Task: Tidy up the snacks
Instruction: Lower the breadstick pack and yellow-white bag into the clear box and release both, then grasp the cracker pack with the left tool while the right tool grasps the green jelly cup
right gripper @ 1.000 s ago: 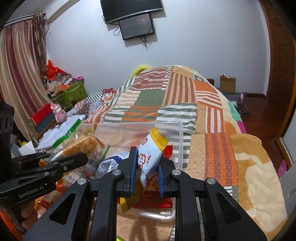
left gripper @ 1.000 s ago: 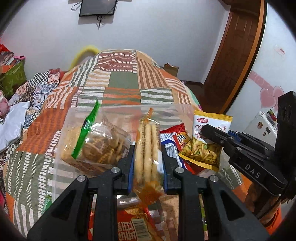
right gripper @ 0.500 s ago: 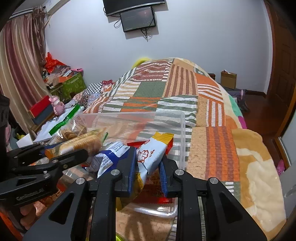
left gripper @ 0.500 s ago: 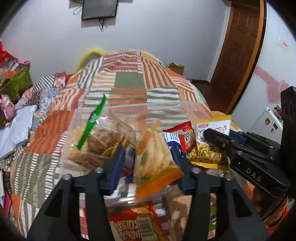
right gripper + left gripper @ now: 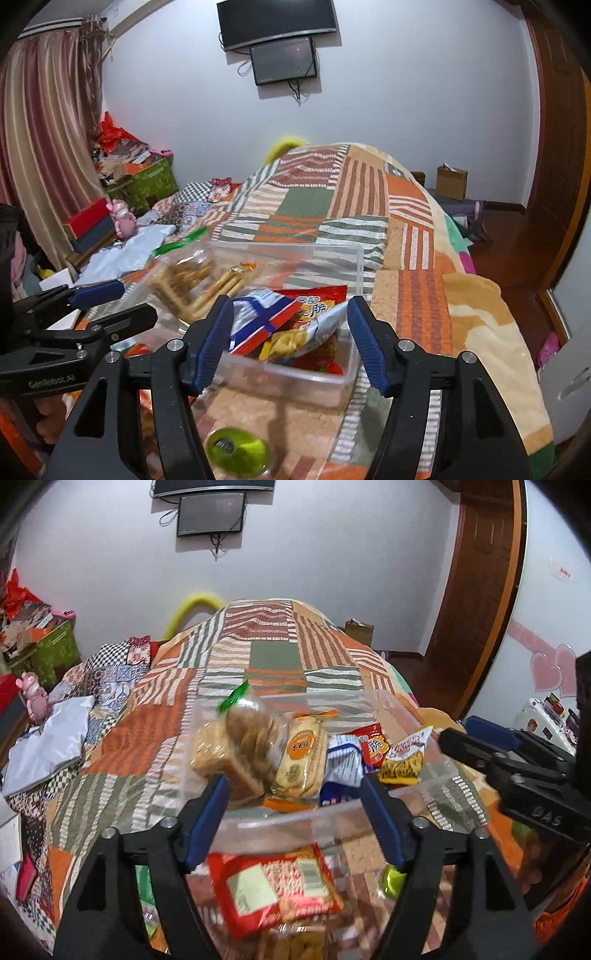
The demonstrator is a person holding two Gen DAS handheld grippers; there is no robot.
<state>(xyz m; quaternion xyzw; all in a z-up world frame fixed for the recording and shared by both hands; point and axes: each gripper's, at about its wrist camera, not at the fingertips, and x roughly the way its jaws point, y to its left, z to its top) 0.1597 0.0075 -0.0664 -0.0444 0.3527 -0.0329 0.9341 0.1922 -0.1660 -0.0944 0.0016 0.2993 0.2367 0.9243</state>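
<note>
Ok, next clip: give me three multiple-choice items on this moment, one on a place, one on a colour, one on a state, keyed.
1. Where is the orange-labelled cracker pack?
A. inside the clear bin
B. on the floor
C. in the left gripper

2. What colour is the round item in front of the bin?
A. blue
B. green
C. white

3. How does the right gripper stand?
A. shut on a packet
B. out of view
C. open, holding nothing

Key: A, it lies among the bin's snacks; B, it shows green; C, its fingers are spread apart.

Patchwork quilt (image 5: 332, 206) covering bed; wall-mounted screen (image 5: 284, 61); striped curtain (image 5: 40, 147); wooden door (image 5: 476, 572); cardboard box (image 5: 451, 182).
</note>
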